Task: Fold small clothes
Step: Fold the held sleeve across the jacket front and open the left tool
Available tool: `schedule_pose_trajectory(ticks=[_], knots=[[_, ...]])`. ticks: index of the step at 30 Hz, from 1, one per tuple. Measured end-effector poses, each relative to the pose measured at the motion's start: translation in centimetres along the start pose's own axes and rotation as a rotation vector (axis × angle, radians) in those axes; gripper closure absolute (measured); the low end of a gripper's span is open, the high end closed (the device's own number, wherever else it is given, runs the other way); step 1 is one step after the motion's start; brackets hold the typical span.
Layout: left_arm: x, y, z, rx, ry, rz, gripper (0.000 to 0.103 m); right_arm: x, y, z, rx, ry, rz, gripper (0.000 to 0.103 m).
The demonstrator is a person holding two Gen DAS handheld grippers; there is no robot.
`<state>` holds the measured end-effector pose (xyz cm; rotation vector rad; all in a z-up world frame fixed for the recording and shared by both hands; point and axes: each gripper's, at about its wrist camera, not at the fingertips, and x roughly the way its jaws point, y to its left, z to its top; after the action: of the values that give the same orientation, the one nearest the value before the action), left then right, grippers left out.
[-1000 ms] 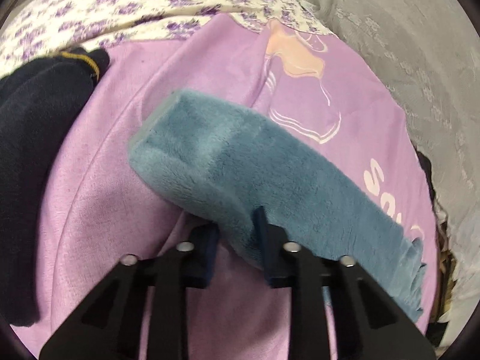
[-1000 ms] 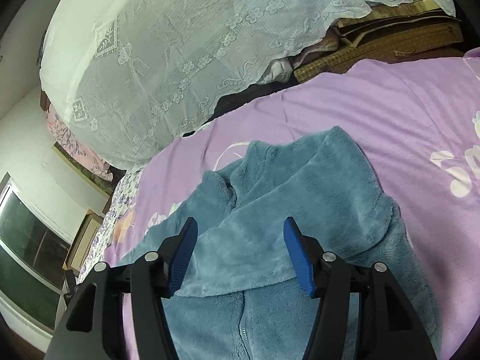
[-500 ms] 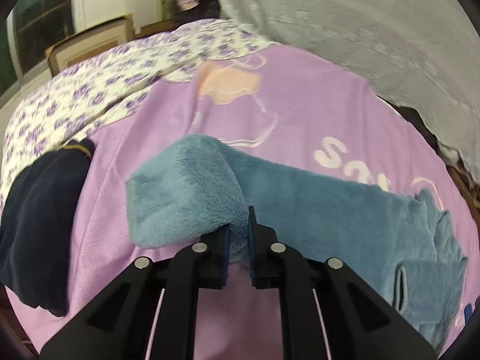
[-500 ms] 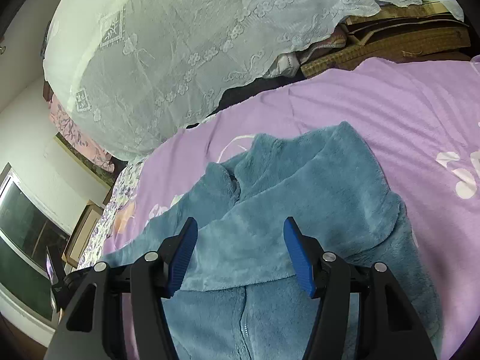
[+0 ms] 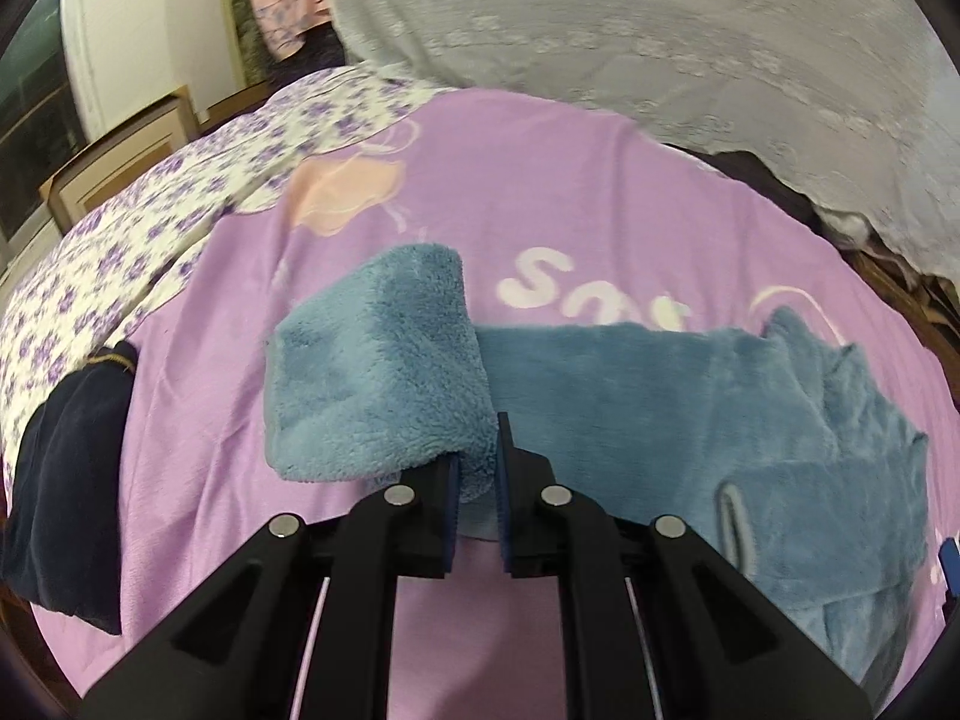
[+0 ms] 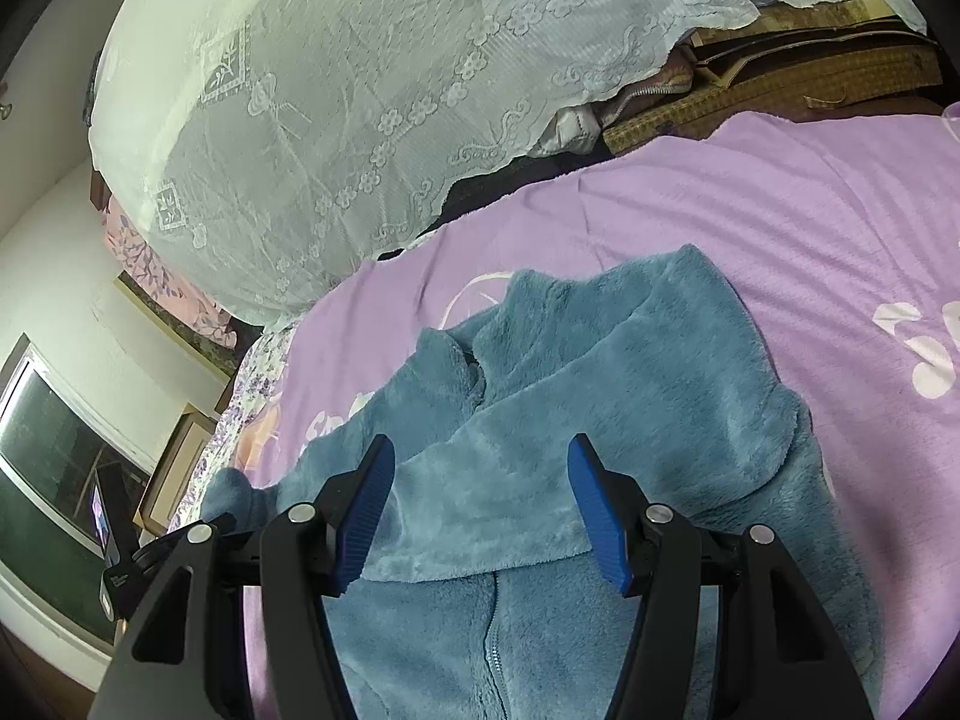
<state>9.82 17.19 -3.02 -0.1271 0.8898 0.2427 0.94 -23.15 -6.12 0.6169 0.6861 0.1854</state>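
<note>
Blue fleece jacket (image 6: 600,420) lies on the purple bed (image 6: 780,210); our left tool (image 5: 477,468) clenches its sleeve (image 5: 384,372), which stretches toward the frame's right, where the body lies. Right tool (image 6: 480,504) hangs released over the chest.

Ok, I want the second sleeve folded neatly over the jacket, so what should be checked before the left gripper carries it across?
1. Left gripper shut on the sleeve cuff: ok.
2. Cuff lifted off the purple blanket: ok.
3. Other sleeve already folded across the jacket: ok.
4. Right gripper open, holding nothing: ok.
5. Right gripper over the landing area, may block: not ok.
6. Dark garment apart from the jacket: ok.
</note>
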Motion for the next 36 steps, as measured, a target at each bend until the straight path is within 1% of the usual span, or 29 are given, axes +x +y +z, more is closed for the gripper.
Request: schedule_pose_trajectory(ticks=[4,14,24,28,33,36], knots=[[-1.1,-2.5,0.3,0.037,-0.012,-0.037,0.094,-0.2,-0.4,0.3,0.014,0.0,0.007,0.042],[-3.0,-9.1,0.2,0.136,-0.033,-0.097,0.094,-0.6,-1.6,1.0,0.057,-0.011,0.017,0.042],[-4.5,-17.0,-1.8,0.266,-0.036,-0.171,0.094,-1.4,-3.4,1.9,0.112,-0.038,0.02,0.042],[-4.3,-20.1,-3.1,0.308,-0.015,-0.208,0.094,-1.9,-4.5,2.4,0.144,-0.055,0.019,0.042],[-3.1,-23.2,-5.0,0.364,0.023,-0.213,0.093,-2.1,-5.7,2.8,0.184,-0.067,0.015,0.042],[-1.6,-24.4,-6.4,0.393,0.066,-0.218,0.091,-2.1,-6.3,2.9,0.198,-0.07,0.012,0.042]])
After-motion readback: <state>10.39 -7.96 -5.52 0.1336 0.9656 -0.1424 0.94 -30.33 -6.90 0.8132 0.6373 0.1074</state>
